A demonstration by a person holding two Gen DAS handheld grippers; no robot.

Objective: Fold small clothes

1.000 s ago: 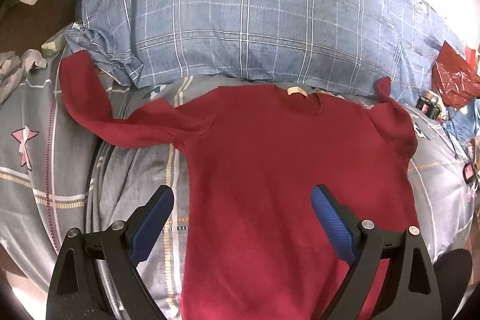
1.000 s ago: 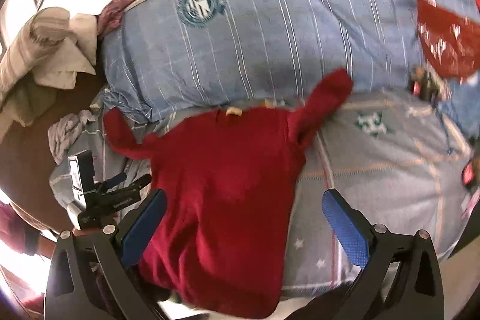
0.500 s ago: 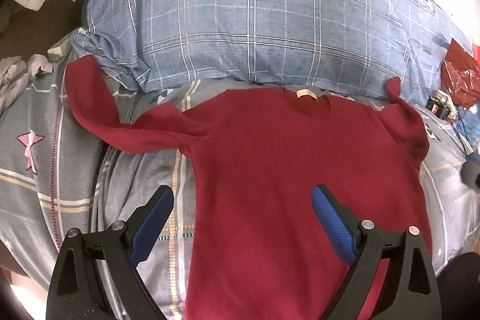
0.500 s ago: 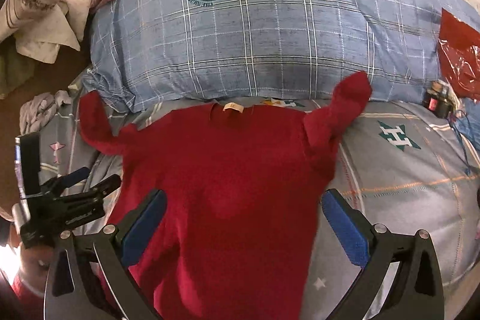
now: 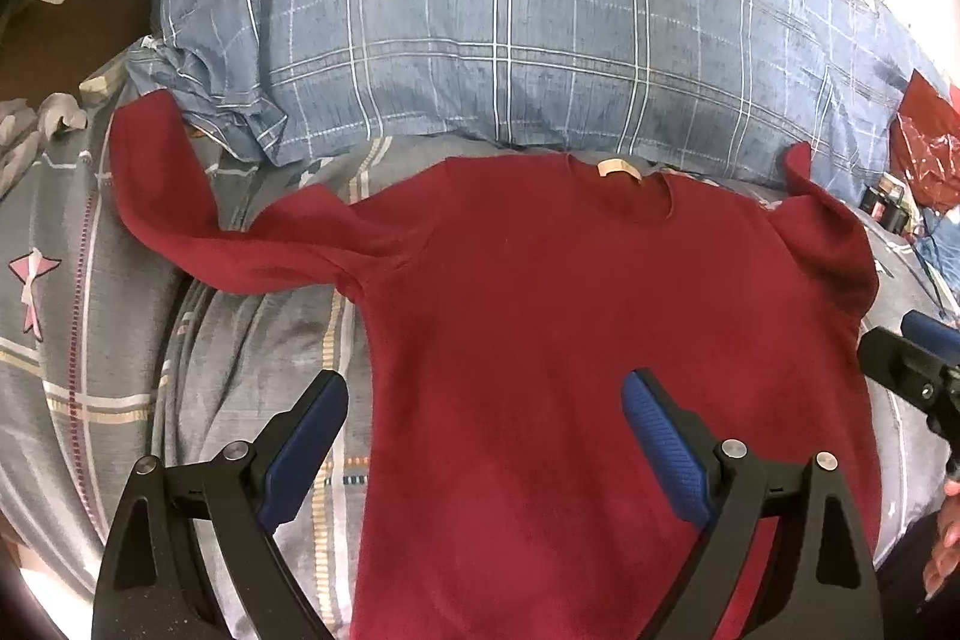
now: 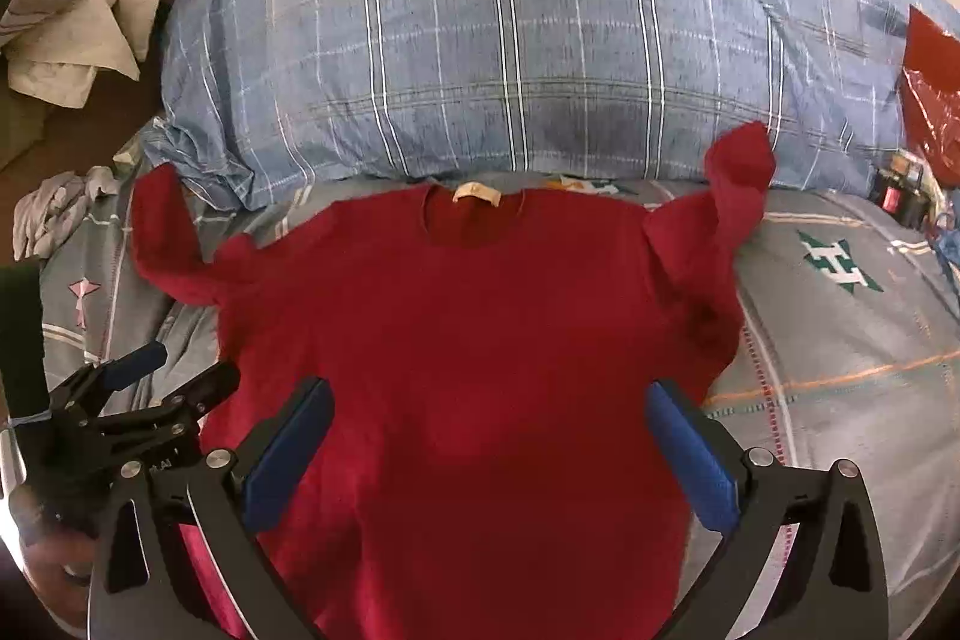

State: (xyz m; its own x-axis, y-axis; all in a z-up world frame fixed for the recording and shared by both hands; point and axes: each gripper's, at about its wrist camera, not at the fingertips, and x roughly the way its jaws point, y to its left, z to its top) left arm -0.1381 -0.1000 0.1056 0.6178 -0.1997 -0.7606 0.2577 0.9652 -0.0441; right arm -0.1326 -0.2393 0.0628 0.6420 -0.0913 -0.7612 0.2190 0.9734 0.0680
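Observation:
A dark red long-sleeved top (image 5: 570, 328) (image 6: 468, 340) lies flat on the bed, neck label toward the pillow. Its left sleeve (image 5: 180, 208) stretches out and bends upward. The right sleeve (image 6: 732, 196) is bunched at the shoulder, its cuff resting against the pillow. My left gripper (image 5: 483, 394) is open above the top's lower left body and side edge. My right gripper (image 6: 489, 400) is open above the lower middle of the top. Each gripper also shows in the other's view: the right one (image 5: 912, 358) at the far right, the left one (image 6: 150, 376) at the left.
A large blue checked pillow (image 5: 510, 28) with a round emblem lies just behind the top. The grey bedsheet (image 6: 840, 328) has stars and letters. Crumpled light cloths (image 6: 72, 34) lie at the back left. A red plastic bag (image 6: 930, 88) and small items sit at the right.
The right view has swung left and forward so the top now lies centred under the right gripper. The left view shifted slightly, and the right gripper has entered it at the right edge.

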